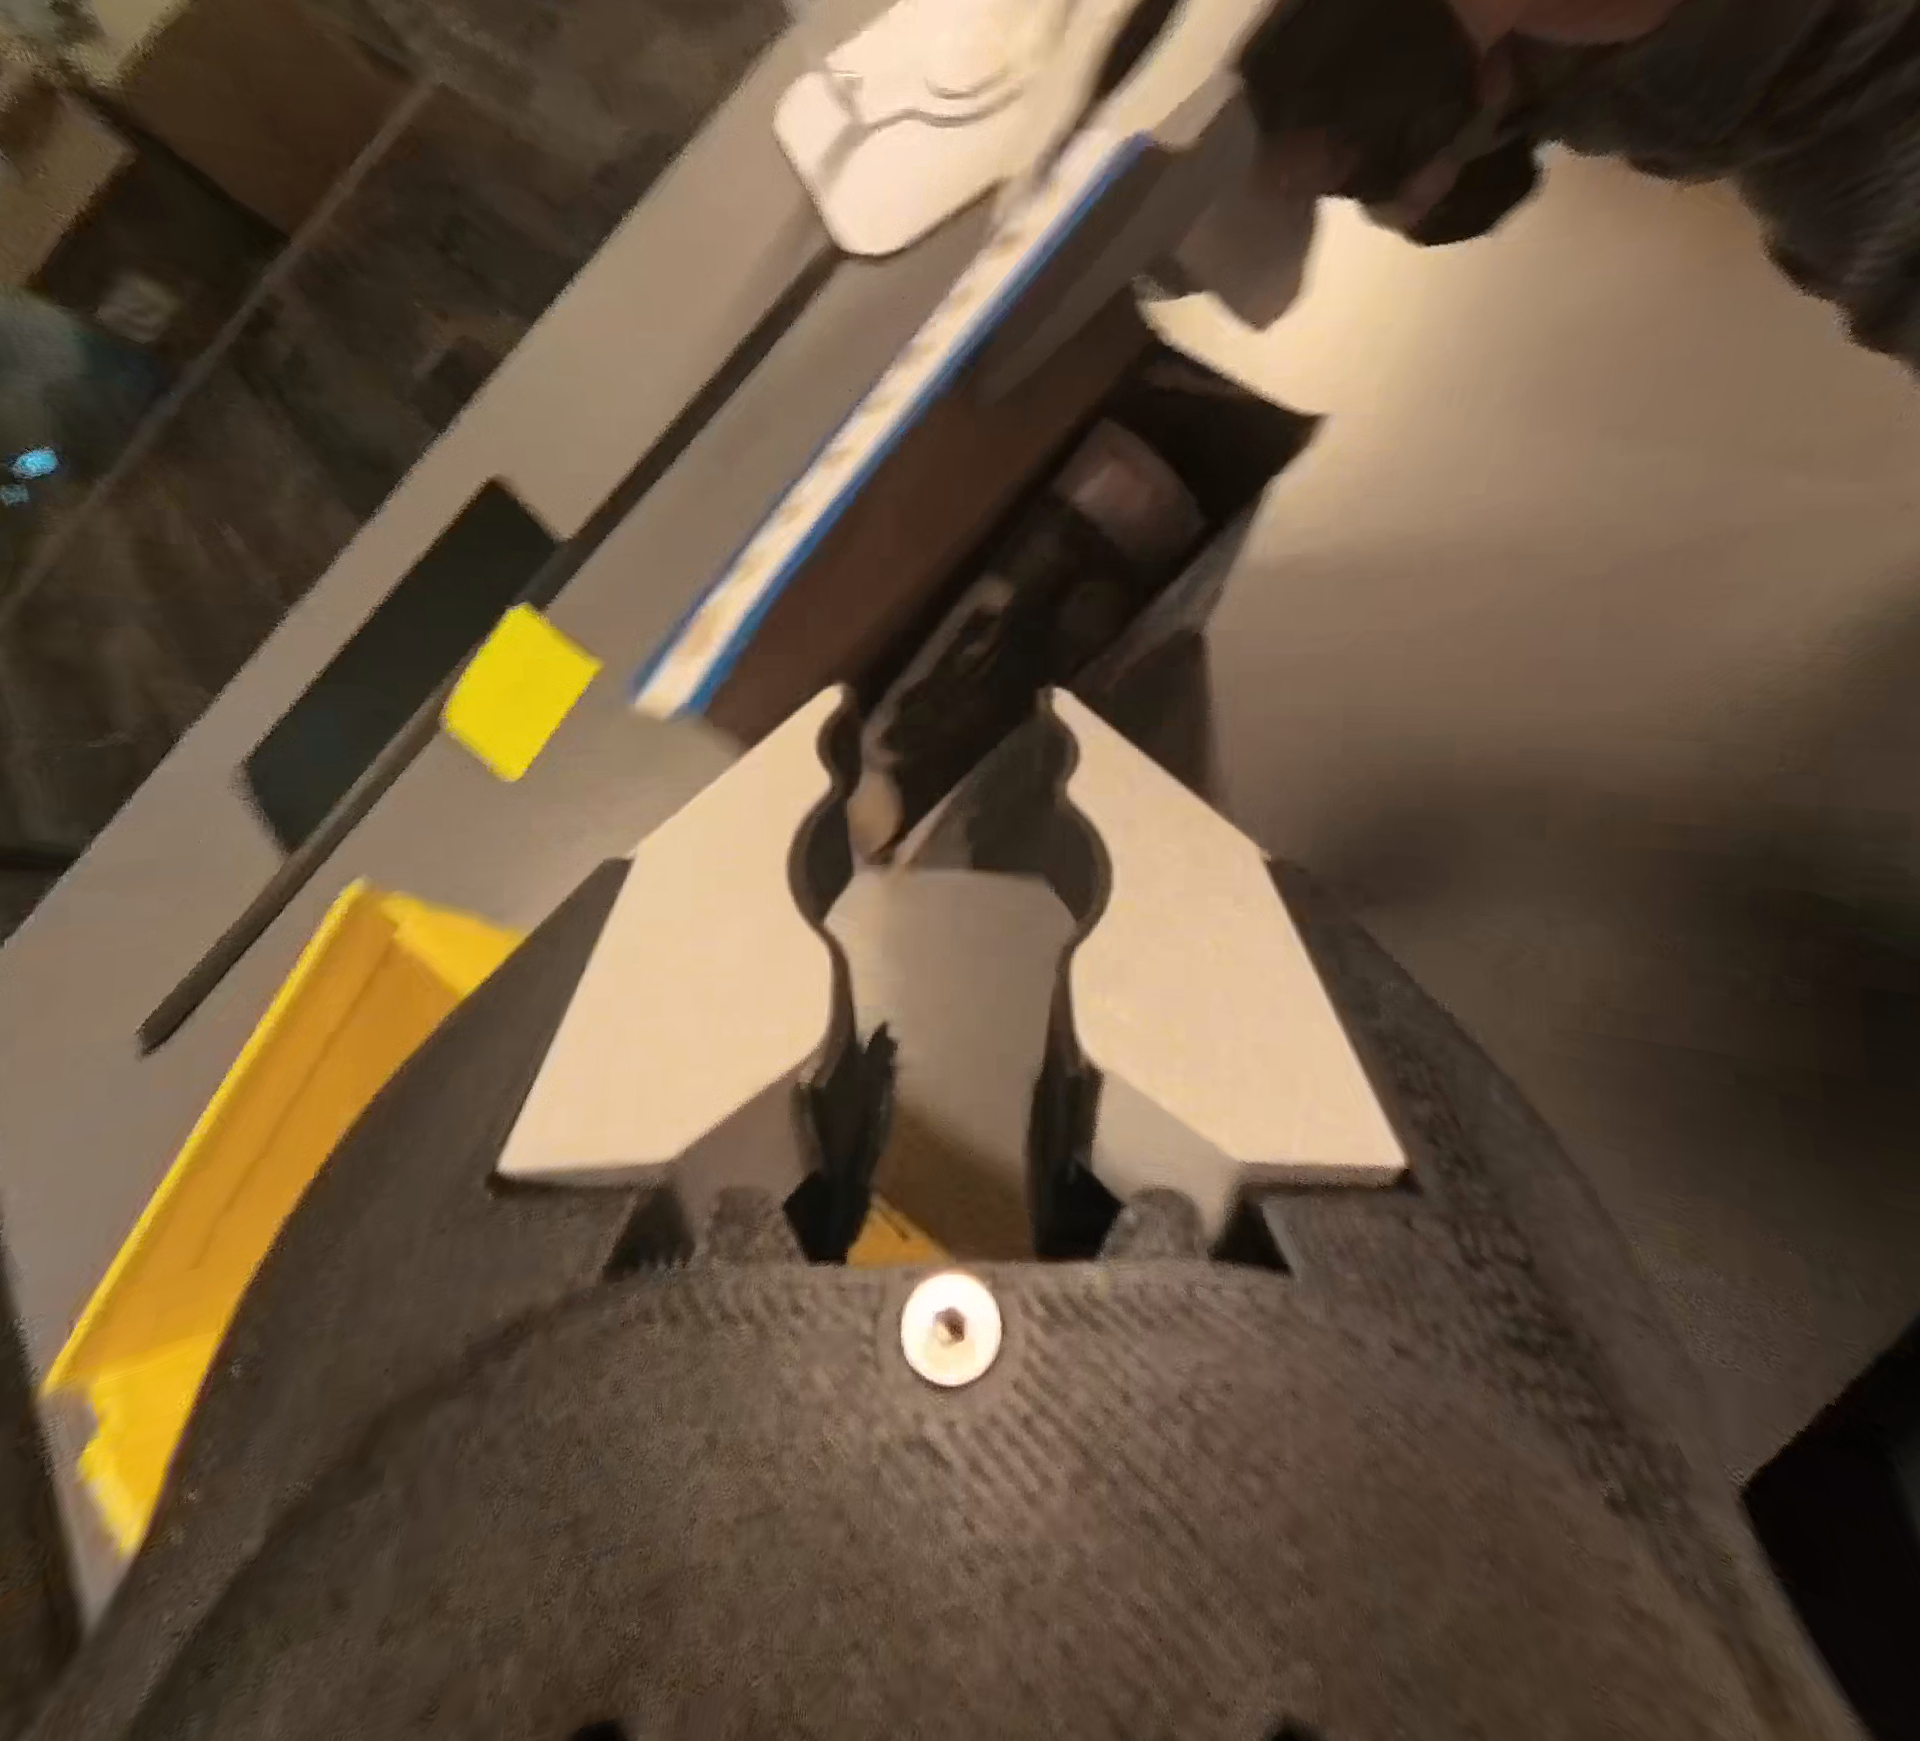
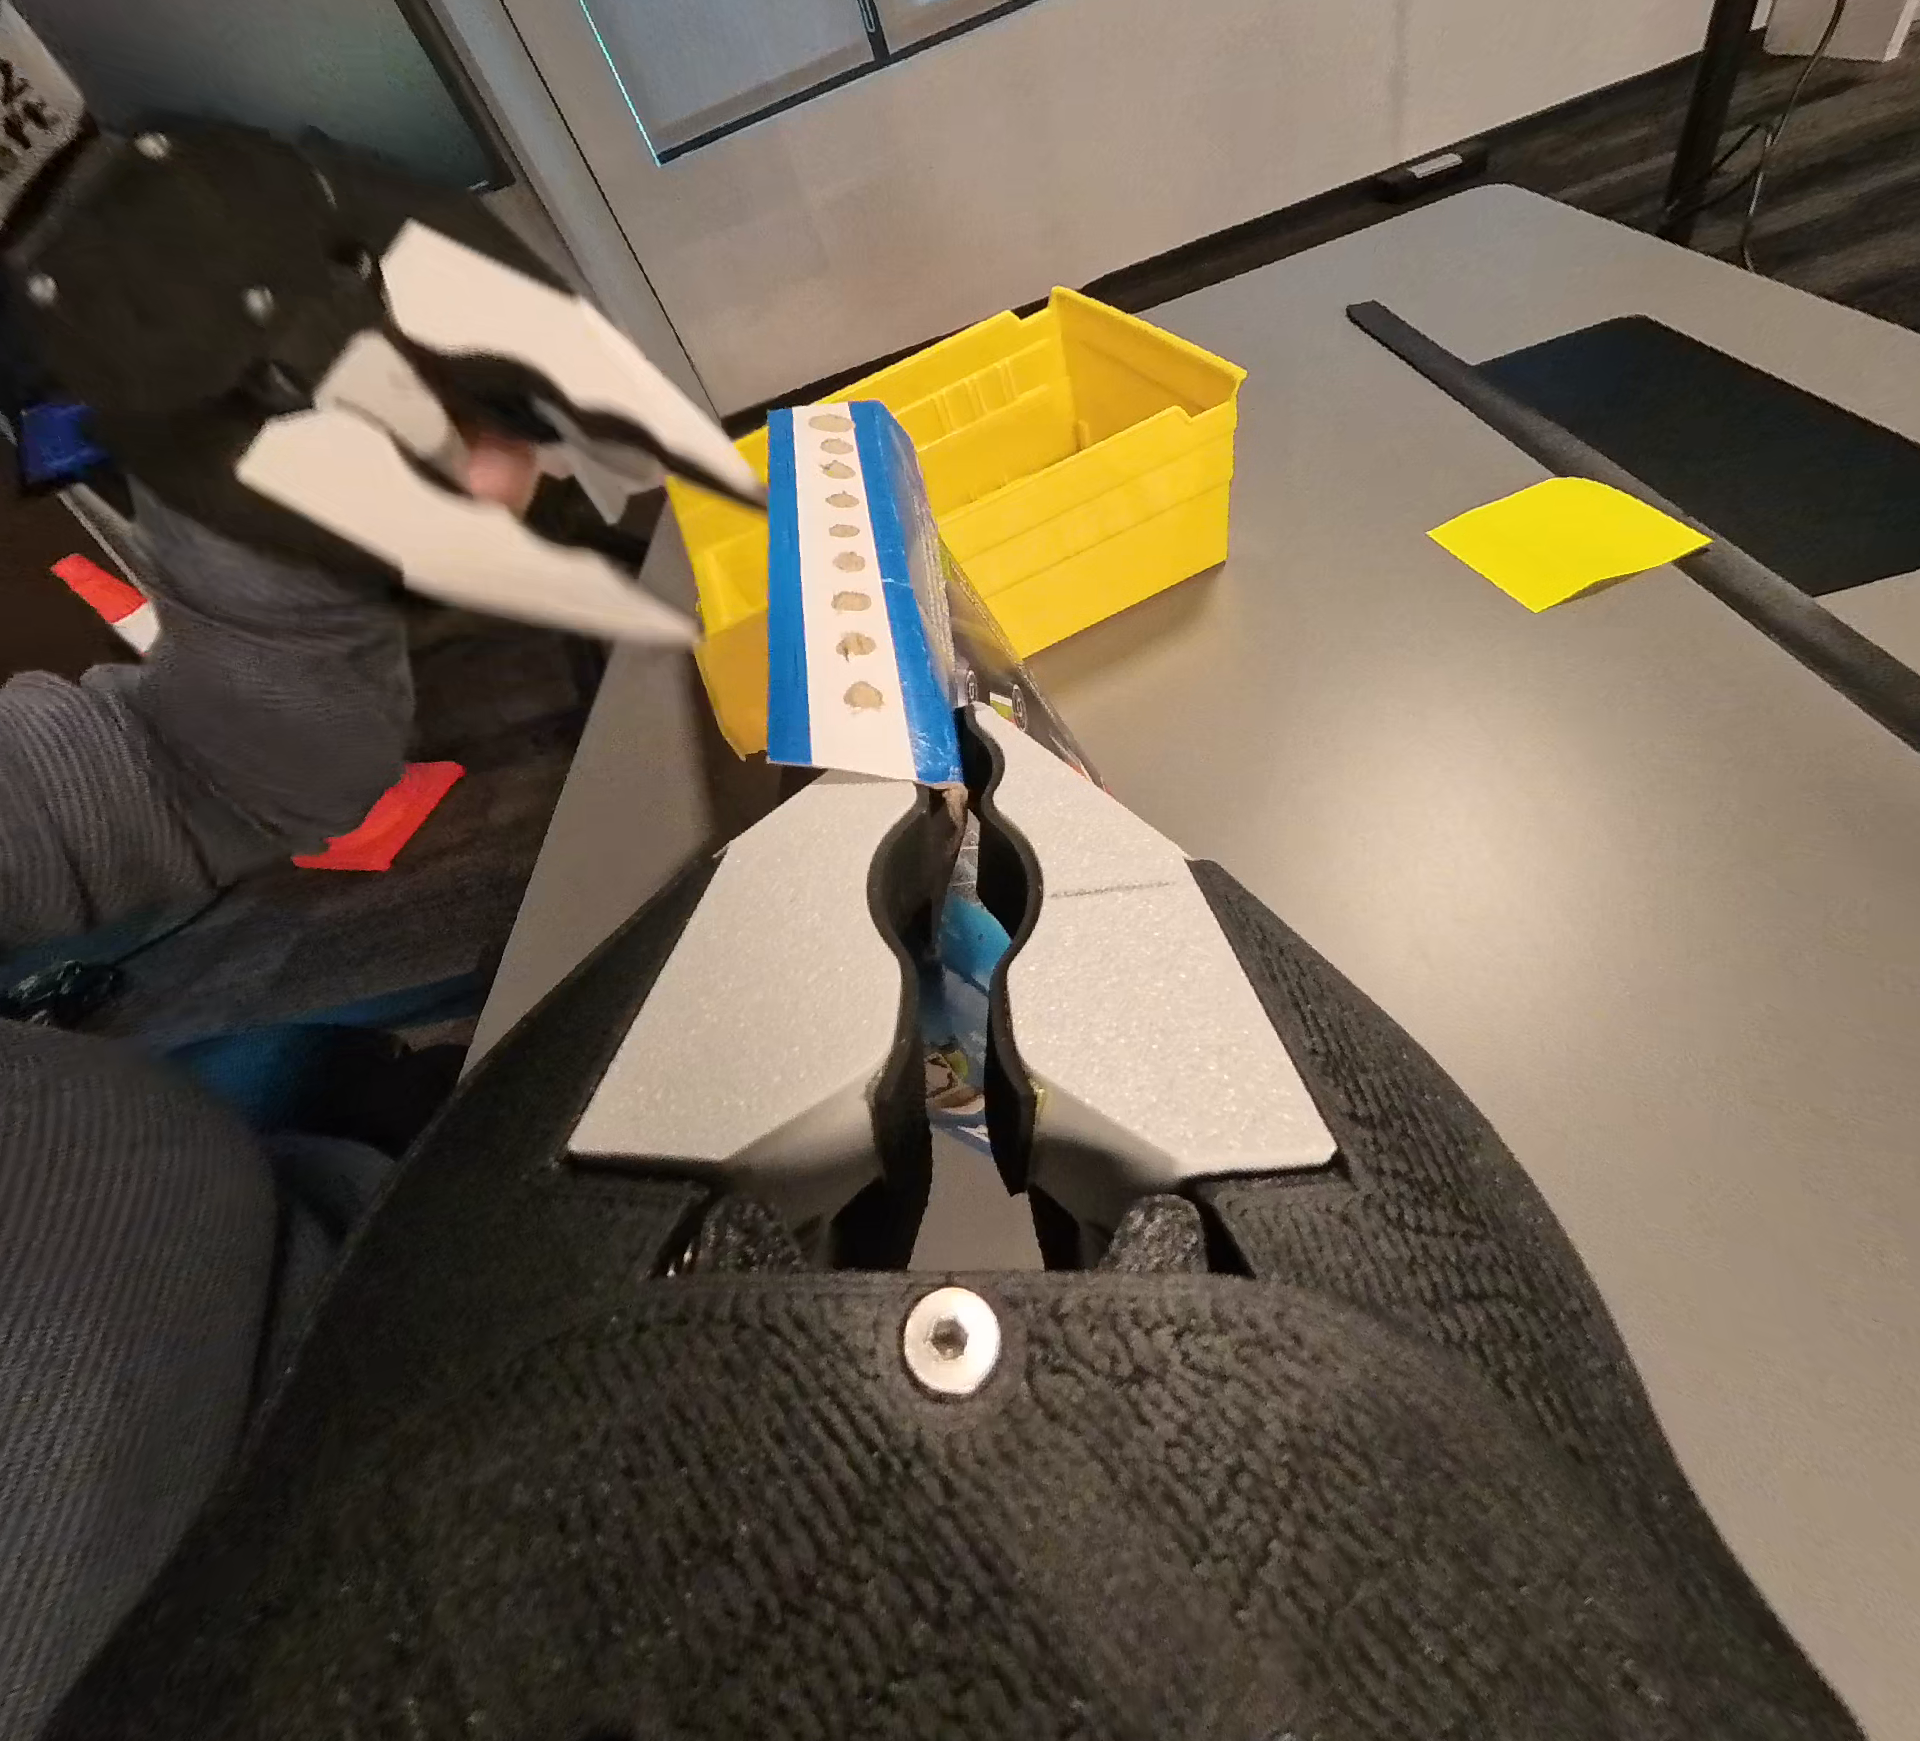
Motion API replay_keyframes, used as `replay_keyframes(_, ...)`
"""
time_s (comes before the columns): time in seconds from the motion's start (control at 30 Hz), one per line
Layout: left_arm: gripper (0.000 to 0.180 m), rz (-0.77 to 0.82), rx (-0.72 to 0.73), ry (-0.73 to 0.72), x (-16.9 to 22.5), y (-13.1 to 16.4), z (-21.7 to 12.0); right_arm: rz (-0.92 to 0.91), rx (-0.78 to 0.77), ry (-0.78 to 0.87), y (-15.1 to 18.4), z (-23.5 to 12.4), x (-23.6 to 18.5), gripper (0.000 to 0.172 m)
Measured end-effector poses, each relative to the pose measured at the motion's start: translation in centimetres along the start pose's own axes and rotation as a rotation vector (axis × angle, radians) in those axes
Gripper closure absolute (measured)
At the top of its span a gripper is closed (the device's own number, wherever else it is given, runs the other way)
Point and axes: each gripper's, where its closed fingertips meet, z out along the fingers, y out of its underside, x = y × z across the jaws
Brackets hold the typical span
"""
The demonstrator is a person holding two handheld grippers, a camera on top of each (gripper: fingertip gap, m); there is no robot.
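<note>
Clamping a flattened blue-and-white cardboard box (image 2: 862, 590) by its lower edge, the right gripper (image 2: 961, 756) has both pads pressed on the card and holds it up above the near edge of the grey table (image 2: 1455, 964). Left gripper (image 1: 945, 735) has its jaws apart right at the box's open end, pads not pressing on it. Yellow bin (image 2: 1091, 486) sits just behind the box, yellow sticky note (image 2: 1569, 538) further right by a black mat (image 2: 1714, 434).
</note>
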Motion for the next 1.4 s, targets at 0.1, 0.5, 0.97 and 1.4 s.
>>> replay_keyframes(0.1,0.154,-0.171,0.056,-0.190,-5.6,1.9,-4.2,0.003,0.002,0.000,0.0,0.0,0.1,0.172)
replay_keyframes(0.5,0.133,-0.602,-0.336,-0.139,-13.6,21.0,0.1,0.003,0.003,0.001,0.0,0.0,0.1,0.172)
replay_keyframes(0.97,0.142,-0.506,-0.446,-0.015,-14.8,25.3,7.0,0.015,0.011,0.057,0.0,-1.0,1.4,0.172)
replay_keyframes(1.4,0.166,-0.458,-0.072,-0.268,-18.5,18.1,3.1,0.018,0.016,0.048,0.0,-0.8,1.3,0.172)
